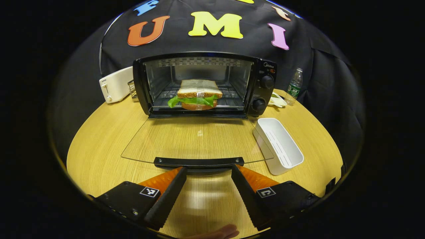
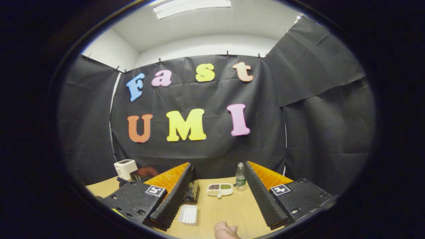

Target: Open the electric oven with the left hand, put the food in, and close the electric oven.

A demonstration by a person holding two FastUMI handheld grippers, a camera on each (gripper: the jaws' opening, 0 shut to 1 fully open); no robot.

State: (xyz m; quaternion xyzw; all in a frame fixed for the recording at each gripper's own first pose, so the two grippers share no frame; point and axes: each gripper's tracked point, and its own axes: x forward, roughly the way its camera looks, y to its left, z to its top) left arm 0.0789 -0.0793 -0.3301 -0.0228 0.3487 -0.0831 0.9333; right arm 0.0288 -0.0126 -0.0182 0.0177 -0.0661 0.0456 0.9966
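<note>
left gripper view: the black electric oven [image 1: 204, 84] stood at the back of the round pale wooden table [image 1: 99, 142], its glass door [image 1: 196, 139] dropped flat toward the camera. inside, on the wire rack, sat the sandwich of white bread with green lettuce [image 1: 197, 98], near the front of the cavity. the door's black handle bar [image 1: 198, 162] lay just beyond the tips of the left gripper [image 1: 208, 171]; the fingers were spread wide and held nothing; whether a tip touched the bar could not be told. a white rectangular plastic tray [image 1: 280, 146], nothing in it, sat right of the door. a white toaster [image 1: 116, 84] stood left of the oven, a clear plastic water bottle with green label [image 1: 294, 87] to its right. a fingertip showed at the bottom edge.

right gripper view: the right gripper [image 2: 219, 196] was raised and level, fingers wide apart, gripping nothing. between the fingers, on the table: a white divided dish [image 2: 219, 189] with dark, green and pale fillings in its compartments, the bottle [image 2: 240, 179] beside it, the white tray [image 2: 188, 214] nearer. the toaster [image 2: 125, 168] stood at left; the oven's corner [image 2: 194, 192] was mostly hidden behind the left finger.
</note>
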